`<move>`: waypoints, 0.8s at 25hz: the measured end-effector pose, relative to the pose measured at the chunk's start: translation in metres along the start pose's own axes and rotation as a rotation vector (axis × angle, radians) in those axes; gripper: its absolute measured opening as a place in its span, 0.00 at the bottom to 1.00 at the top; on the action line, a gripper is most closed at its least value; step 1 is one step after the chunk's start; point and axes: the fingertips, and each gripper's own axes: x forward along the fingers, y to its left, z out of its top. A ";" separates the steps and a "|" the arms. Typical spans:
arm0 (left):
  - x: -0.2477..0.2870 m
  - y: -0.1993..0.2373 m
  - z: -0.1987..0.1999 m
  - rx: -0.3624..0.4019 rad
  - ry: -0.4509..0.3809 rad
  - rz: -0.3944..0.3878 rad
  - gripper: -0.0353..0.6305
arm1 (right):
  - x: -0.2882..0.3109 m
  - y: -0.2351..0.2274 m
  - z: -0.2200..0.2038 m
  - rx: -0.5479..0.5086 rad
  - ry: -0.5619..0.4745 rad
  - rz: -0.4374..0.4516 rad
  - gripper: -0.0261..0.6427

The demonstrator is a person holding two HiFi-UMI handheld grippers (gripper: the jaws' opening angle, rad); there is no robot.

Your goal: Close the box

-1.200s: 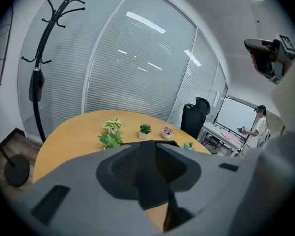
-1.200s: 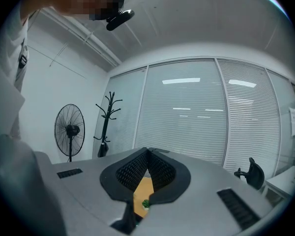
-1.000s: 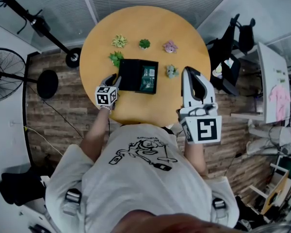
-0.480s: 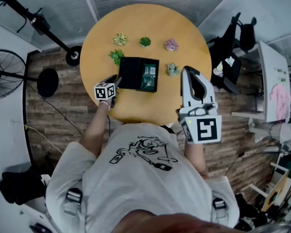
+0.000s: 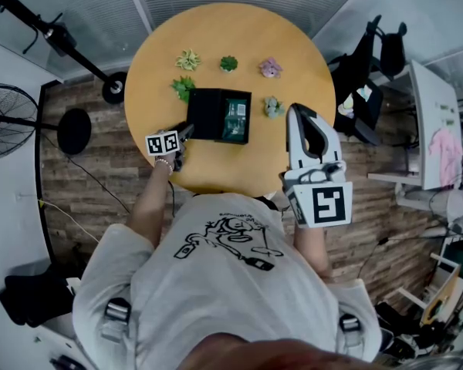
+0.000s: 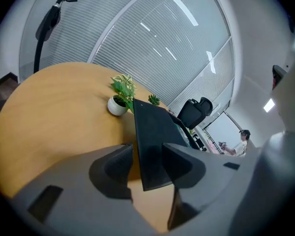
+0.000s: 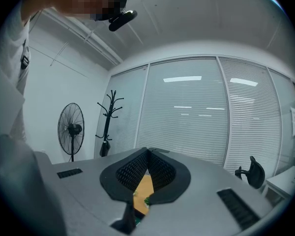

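Lying near the middle of the round counter (image 5: 162, 45), the black box (image 5: 204, 102) is open. Its long axis runs across the person's front: the lid (image 6: 152, 141) points to the left and the tray half (image 5: 236, 133) to the right. At the left, the left claw (image 5: 187, 132) is at the lid's near left corner. Its jaws are opening and stand wide; the lid's edge is between them, with a gap beside one pad. In the tray half lies one green thing (image 5: 235, 116), too small to name. Five small potted plants (image 5: 188, 60) stand around the box: three in a row behind it, one beside the lid's far corner, one just right of the tray half. At the right, the right claw (image 7: 147, 152) is held above the counter's near edge, apart from the box, with its jaws together and nothing between them.
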 end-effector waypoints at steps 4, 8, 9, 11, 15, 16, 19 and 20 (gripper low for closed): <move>0.002 -0.005 -0.006 -0.044 0.018 -0.062 0.33 | 0.001 0.000 0.000 -0.012 -0.009 0.000 0.06; -0.002 -0.008 -0.007 -0.071 0.008 -0.090 0.31 | 0.002 0.000 0.002 -0.017 -0.016 0.003 0.06; -0.003 -0.008 -0.006 -0.073 0.002 -0.090 0.31 | 0.002 0.000 0.002 -0.016 -0.016 0.003 0.06; -0.005 -0.009 -0.004 -0.067 -0.006 -0.088 0.30 | 0.001 0.000 0.002 -0.016 -0.016 0.002 0.06; -0.009 -0.013 -0.001 -0.056 -0.022 -0.082 0.28 | -0.001 -0.002 -0.001 -0.006 -0.005 0.001 0.06; -0.010 -0.014 0.000 -0.056 -0.030 -0.084 0.27 | -0.002 -0.002 -0.001 -0.004 -0.005 0.000 0.06; -0.015 -0.017 0.003 -0.060 -0.049 -0.097 0.25 | -0.002 -0.003 -0.001 -0.001 -0.006 -0.001 0.06; -0.016 -0.018 0.004 -0.061 -0.052 -0.102 0.24 | -0.002 -0.003 -0.001 -0.002 -0.008 -0.001 0.06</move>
